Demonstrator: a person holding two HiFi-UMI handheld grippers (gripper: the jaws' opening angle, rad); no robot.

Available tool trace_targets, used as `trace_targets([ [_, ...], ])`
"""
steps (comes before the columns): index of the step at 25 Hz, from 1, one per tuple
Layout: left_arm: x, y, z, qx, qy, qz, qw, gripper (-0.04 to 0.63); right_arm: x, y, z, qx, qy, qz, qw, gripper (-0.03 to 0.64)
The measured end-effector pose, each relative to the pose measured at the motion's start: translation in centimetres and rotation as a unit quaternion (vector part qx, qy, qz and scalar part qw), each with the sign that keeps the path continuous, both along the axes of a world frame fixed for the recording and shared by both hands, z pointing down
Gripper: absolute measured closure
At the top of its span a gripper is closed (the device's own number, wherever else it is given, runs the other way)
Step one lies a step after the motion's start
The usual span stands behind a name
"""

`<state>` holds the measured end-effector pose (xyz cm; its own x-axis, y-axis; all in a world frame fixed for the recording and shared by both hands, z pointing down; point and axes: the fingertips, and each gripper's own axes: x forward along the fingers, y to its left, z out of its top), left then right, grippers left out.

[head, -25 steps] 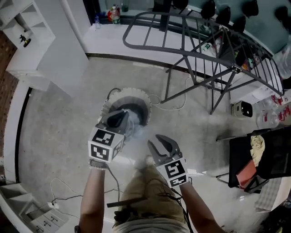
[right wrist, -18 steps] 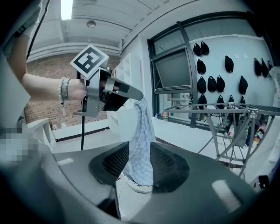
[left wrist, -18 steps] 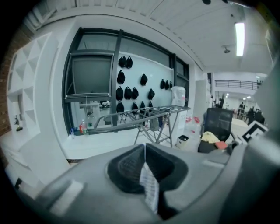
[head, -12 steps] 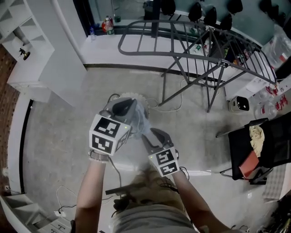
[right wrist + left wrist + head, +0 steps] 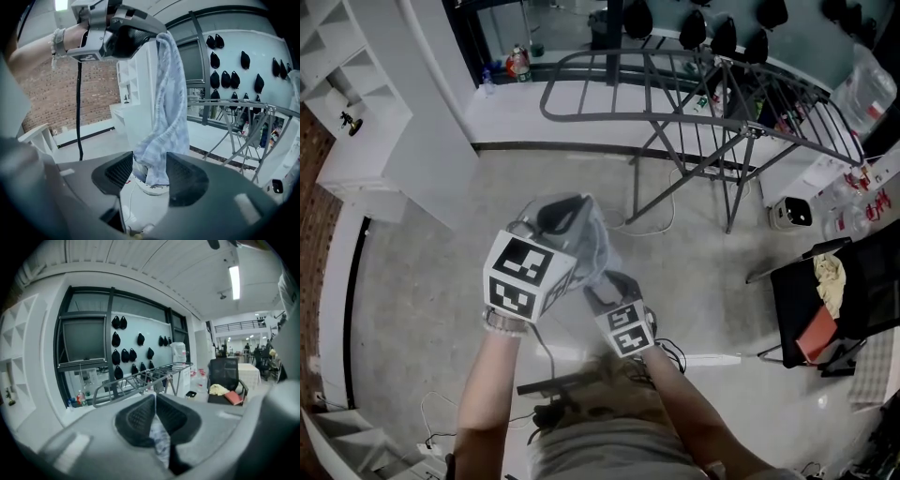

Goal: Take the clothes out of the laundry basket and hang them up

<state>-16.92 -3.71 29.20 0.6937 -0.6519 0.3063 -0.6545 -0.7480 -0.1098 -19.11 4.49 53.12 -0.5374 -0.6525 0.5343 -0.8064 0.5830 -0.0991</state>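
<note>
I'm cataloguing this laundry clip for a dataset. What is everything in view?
garment: one, pale blue, hanging from the left gripper down between the jaws of the right gripper
drying rack: one, dark grey metal, beyond the grippers
chair: one, black, far right
cloth: one, yellow, on the chair
shelf unit: one, white, far left
bottles: a few, mixed colours, on the ledge behind the rack
pouches: several, black, hung in rows behind the rack
left gripper: one, grey, shut on the garment's top
right gripper: one, grey, jaws opening, garment between them unpinched
</note>
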Motion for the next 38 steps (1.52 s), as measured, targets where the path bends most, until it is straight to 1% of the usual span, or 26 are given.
trace_targets([
  [3, -0.3, 0.4, -0.4, 0.005, 0.001, -0.003, 1.0000, 0.595, 0.1, 0.0, -0.1, 0.012, 0.016, 0.001, 1.000, 0.413],
  [4, -0.5, 0.5, -0.4, 0.005, 0.001, -0.005, 1.0000, 0.595, 0.2, 0.0, -0.3, 0.018, 0.020, 0.003, 1.000, 0.444],
  [5, -0.7, 0.6, -0.4, 0.006, 0.001, -0.006, 1.0000, 0.595, 0.4, 0.1, -0.5, 0.023, 0.023, 0.004, 0.999, 0.506],
  [7, -1.4, 0.7, -0.3, 0.007, -0.001, -0.010, 0.9999, 0.595, 0.8, 0.3, -0.9, 0.028, 0.025, 0.009, 0.999, 0.534],
  [10, -2.7, 0.6, -0.1, 0.013, -0.013, -0.019, 0.9997, 0.595, 2.2, 0.4, -1.7, 0.038, 0.039, 0.030, 0.998, 0.577],
  [15, -4.7, 0.5, 1.0, 0.019, -0.035, -0.033, 0.9987, 0.595, 6.4, 0.2, -3.3, 0.053, 0.067, 0.083, 0.993, 0.581],
  [17, -5.4, 0.6, 1.7, 0.018, -0.041, -0.035, 0.9984, 0.595, 8.4, 0.1, -4.3, 0.061, 0.067, 0.112, 0.990, 0.583],
  [21, -5.8, 0.9, 3.2, 0.013, -0.040, -0.033, 0.9986, 0.595, 12.0, 0.4, -6.3, 0.072, 0.064, 0.161, 0.982, 0.584],
  [25, -4.5, 1.5, 4.4, 0.022, -0.052, -0.014, 0.9983, 0.594, 14.8, 1.0, -7.5, 0.072, 0.051, 0.200, 0.976, 0.583],
  [28, -3.0, 1.8, 4.7, 0.035, -0.063, 0.005, 0.9974, 0.594, 16.6, 1.4, -8.5, 0.083, 0.062, 0.215, 0.971, 0.583],
  [34, 0.6, 1.7, 5.0, 0.042, -0.056, 0.026, 0.9972, 0.594, 21.2, 1.6, -10.2, 0.099, 0.065, 0.248, 0.962, 0.583],
  [38, 4.8, 1.7, 5.3, 0.043, -0.052, 0.043, 0.9968, 0.594, 25.7, 1.8, -11.2, 0.113, 0.066, 0.268, 0.954, 0.583],
])
